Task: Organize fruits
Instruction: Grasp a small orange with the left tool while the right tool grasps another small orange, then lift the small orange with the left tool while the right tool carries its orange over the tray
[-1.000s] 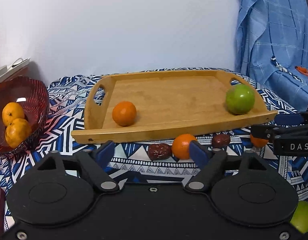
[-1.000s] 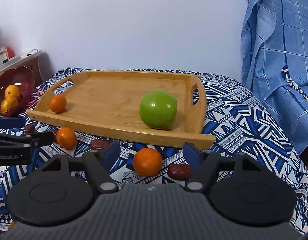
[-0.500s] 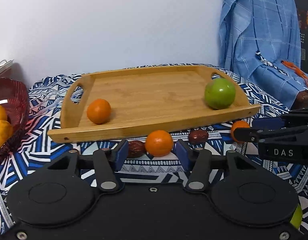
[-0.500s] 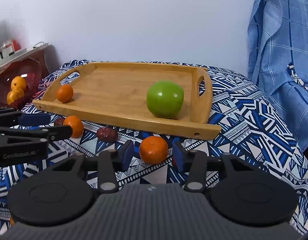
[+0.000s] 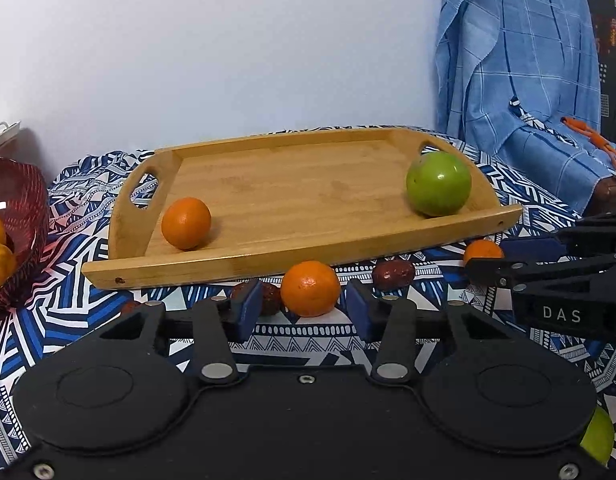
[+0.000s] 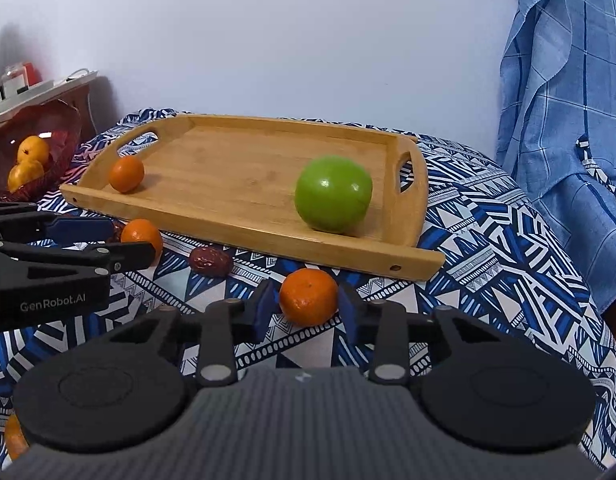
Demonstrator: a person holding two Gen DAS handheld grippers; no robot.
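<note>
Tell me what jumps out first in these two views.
The big green apple at the right end of the wooden tray, with a small orange at its left end. In front of the tray, on the blue patterned cloth, each claw is closing around its own orange: left claw, right claw.

tangerines (image 5: pixel 310 288): orange
apple (image 5: pixel 438 183): green
tray (image 5: pixel 291 258): light wood
cloth (image 6: pixel 488 240): blue-white geometric
bowl (image 5: pixel 21 200): red
hanging fabric (image 5: pixel 520 60): blue checked
</note>
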